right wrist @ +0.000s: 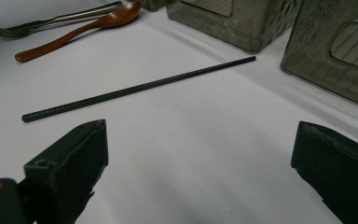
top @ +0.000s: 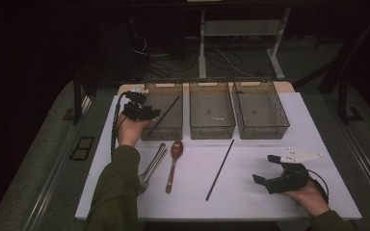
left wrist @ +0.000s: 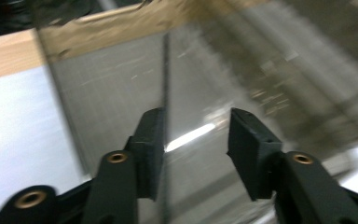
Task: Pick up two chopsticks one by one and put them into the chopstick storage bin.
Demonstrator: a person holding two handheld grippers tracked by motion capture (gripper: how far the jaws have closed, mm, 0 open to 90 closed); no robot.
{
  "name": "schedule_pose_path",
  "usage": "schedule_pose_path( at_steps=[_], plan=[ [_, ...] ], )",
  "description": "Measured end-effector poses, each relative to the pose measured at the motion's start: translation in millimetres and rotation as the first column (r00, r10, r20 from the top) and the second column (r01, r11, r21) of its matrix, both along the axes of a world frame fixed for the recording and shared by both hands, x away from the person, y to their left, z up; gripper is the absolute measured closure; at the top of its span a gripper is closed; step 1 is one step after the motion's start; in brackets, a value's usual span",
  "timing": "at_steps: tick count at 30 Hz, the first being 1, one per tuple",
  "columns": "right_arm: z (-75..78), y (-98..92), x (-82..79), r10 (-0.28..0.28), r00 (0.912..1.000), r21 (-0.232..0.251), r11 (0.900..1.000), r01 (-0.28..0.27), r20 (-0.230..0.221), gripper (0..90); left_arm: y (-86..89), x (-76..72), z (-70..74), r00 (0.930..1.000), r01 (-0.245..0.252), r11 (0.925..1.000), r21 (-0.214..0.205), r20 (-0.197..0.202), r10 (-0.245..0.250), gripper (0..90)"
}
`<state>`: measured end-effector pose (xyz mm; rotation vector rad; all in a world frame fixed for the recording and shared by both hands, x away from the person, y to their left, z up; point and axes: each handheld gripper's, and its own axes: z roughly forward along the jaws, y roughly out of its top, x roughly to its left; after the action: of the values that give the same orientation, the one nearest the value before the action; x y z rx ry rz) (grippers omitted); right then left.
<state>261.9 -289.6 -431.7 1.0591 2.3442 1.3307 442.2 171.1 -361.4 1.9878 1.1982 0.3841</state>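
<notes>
At the upper left of the high view, the left gripper [top: 147, 113] hangs over the leftmost smoky clear plastic bin [top: 164, 126], jaws parted and released. A thin black chopstick [left wrist: 166, 84] lies slanted inside that bin, just beside one pad, not pinched. At the lower right, the right gripper [top: 265, 172] rests on the white tabletop [top: 250, 192], spread wide and holding nothing, near a second black chopstick [right wrist: 140, 87].

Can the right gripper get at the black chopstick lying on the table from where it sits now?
Probably yes. The right gripper is open, and the chopstick lies flat on bare table just ahead of its jaws, with nothing between; the baskets stand beyond it.
</notes>
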Motion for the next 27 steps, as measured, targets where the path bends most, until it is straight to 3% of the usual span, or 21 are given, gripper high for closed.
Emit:
schedule_pose_path(
  at_steps=[7, 11, 27],
  plan=[
    [0.1, -0.2, -0.1, -0.002, 1.0000, 0.002, 1.0000, 0.002, -0.001, 4.0, -13.9, -22.3, 18.5, 0.9927, 0.103, 0.9933, -0.053, 0.068, -0.100, 41.5],
    [0.0, 0.1, -0.2, -0.004, 1.0000, 0.000, 1.0000, 0.004, -0.003, 4.1, -22.3, -35.9, 23.3, 0.9847, 0.161, 0.9848, -0.064, 0.077, -0.156, 35.8],
    [0.1, -0.3, -0.3, -0.010, 0.9999, -0.001, 1.0000, 0.010, -0.003, 4.1, -50.5, -89.9, 9.1, 0.9593, 0.270, 0.9605, -0.068, 0.106, -0.262, 29.2]
  ],
)
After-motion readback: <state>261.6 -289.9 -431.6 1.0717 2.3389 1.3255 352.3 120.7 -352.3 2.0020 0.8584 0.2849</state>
